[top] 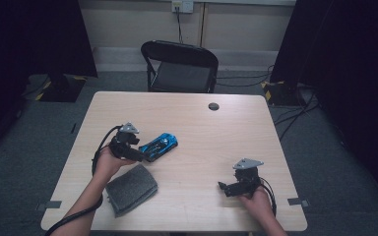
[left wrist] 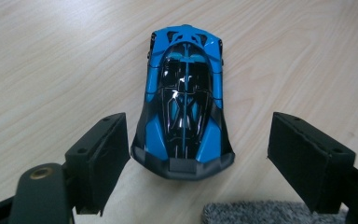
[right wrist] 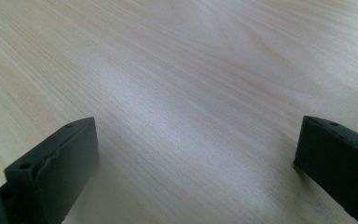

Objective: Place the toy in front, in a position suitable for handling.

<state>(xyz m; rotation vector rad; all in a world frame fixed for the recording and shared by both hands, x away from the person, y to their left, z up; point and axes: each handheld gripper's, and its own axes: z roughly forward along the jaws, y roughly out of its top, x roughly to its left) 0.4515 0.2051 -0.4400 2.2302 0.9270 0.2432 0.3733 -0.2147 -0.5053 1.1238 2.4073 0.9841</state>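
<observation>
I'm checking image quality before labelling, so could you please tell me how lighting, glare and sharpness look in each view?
High view: dim and soft, with dark corners; the toy car is small but readable. Left gripper view: the toy car is sharp, with small glints on its dark roof; the cloth is blurred. Right gripper view: a pale sheen on the table, the near jaws soft.

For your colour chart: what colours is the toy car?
Blue with black, on the car; left gripper view shows it best.

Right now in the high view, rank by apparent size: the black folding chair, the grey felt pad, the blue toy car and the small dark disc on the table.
1. Black folding chair
2. Grey felt pad
3. Blue toy car, partly hidden behind the left gripper
4. Small dark disc
</observation>
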